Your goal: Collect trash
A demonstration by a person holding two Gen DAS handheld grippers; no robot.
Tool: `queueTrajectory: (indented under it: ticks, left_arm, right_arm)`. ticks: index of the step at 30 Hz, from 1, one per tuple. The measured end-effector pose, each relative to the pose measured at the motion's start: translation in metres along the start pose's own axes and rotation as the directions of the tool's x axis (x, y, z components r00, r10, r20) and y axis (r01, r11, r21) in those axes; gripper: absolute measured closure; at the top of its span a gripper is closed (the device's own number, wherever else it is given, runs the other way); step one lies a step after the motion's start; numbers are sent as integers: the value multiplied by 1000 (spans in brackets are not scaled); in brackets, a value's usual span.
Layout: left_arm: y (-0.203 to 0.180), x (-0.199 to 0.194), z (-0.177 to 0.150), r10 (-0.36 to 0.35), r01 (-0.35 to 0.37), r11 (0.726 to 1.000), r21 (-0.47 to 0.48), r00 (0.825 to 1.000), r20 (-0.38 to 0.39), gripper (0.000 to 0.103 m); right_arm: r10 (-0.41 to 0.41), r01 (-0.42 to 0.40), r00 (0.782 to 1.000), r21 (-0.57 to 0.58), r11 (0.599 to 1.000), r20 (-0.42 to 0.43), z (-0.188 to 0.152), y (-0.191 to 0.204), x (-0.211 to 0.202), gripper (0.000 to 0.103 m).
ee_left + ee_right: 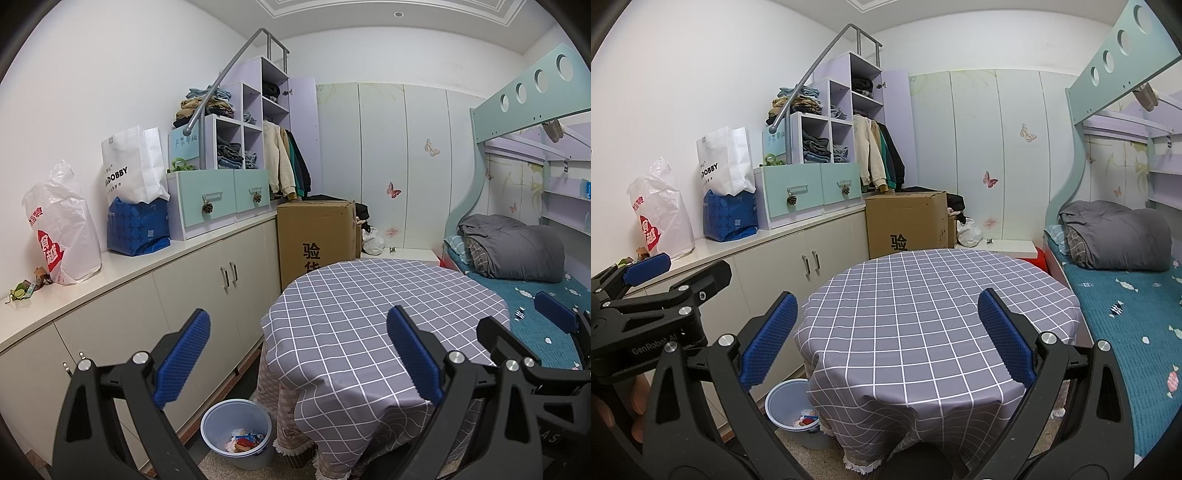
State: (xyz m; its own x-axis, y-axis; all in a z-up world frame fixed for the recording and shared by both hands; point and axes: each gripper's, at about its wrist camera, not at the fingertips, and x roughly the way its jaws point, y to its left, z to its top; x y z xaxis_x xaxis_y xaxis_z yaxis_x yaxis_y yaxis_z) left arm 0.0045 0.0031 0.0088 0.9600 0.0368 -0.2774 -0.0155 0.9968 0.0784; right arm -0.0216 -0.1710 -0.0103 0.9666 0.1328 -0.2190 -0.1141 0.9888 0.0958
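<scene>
Both grippers sit nearest the cameras, held side by side in front of a round table: the left gripper has its blue padded fingers spread wide and holds nothing, and the right gripper is likewise spread and empty. Left of the table, on the long cabinet counter, a few small scraps, seemingly crumpled wrappers, lie at the foot of a white plastic bag. They look light, thin and crushable, so a gentle pinch across the middle of a scrap should do. Below the table's left edge, on the floor, stands a pale blue bin with wrappers inside. The table's checked cloth looks bare.
</scene>
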Motion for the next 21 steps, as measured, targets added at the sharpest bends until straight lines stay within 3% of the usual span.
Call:
queueTrajectory:
  ticks: [21]
  left_arm:
    - [0, 1, -1, 0, 0, 1000, 2, 1000, -2, 9]
  right_arm:
    - [-1, 1, 1000, 1, 1000, 0, 0, 1, 0, 7]
